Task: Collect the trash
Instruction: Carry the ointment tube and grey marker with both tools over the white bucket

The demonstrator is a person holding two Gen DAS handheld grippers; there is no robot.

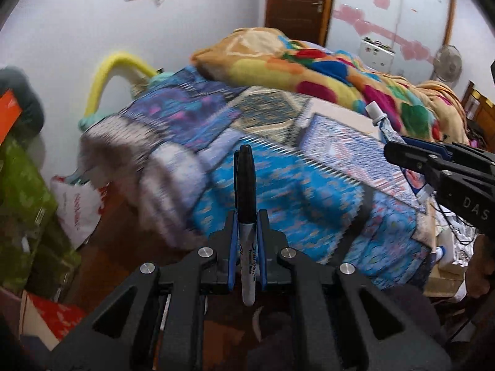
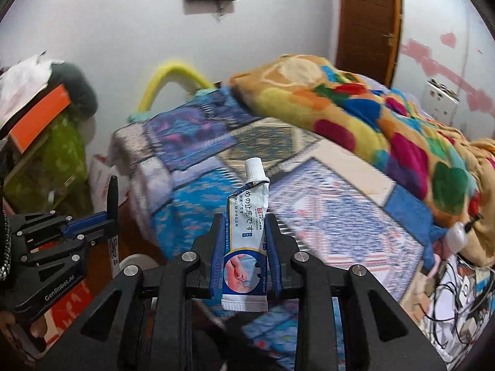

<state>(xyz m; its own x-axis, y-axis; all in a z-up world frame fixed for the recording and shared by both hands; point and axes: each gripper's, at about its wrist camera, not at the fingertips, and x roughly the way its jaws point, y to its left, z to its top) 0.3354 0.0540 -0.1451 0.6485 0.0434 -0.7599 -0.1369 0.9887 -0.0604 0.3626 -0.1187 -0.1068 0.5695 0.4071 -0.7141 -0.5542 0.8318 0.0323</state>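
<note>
Bedding fills the middle of both views: a bed covered in a blue patchwork sheet [image 1: 278, 191], blurred by motion, with a thick orange fleece blanket with bright coloured patches [image 1: 324, 71] heaped along its upper right side. Behind the bed stands a pale white wall [image 1: 77, 31], a brown wooden door [image 1: 297, 0] at the upper right, and a yellow foam arch [image 1: 114, 65] poking up at the bed's far corner. Green patterned fabric [image 1: 24, 191] and an orange flat box [image 2: 40, 111] are piled at the left edge, above dark brown floor.

The left gripper [image 1: 246, 219] is clamped on a black permanent marker with a grey printed barrel [image 1: 246, 185], which stands upright between the blue pads with its cap pointing up. The right gripper [image 2: 246, 241] is closed on a crumpled white ointment tube with a white screw cap [image 2: 247, 238], cap uppermost, crimped end hanging below the fingers.

From the left wrist, the other gripper enters at the right edge, with the tube's cap just showing above it, and a white plastic bag with red print [image 1: 80, 210] lies on the floor at lower left. The right wrist alone shows a tangle of black cables [image 2: 448, 293] at the lower right, and the marker side-on at the left edge.
</note>
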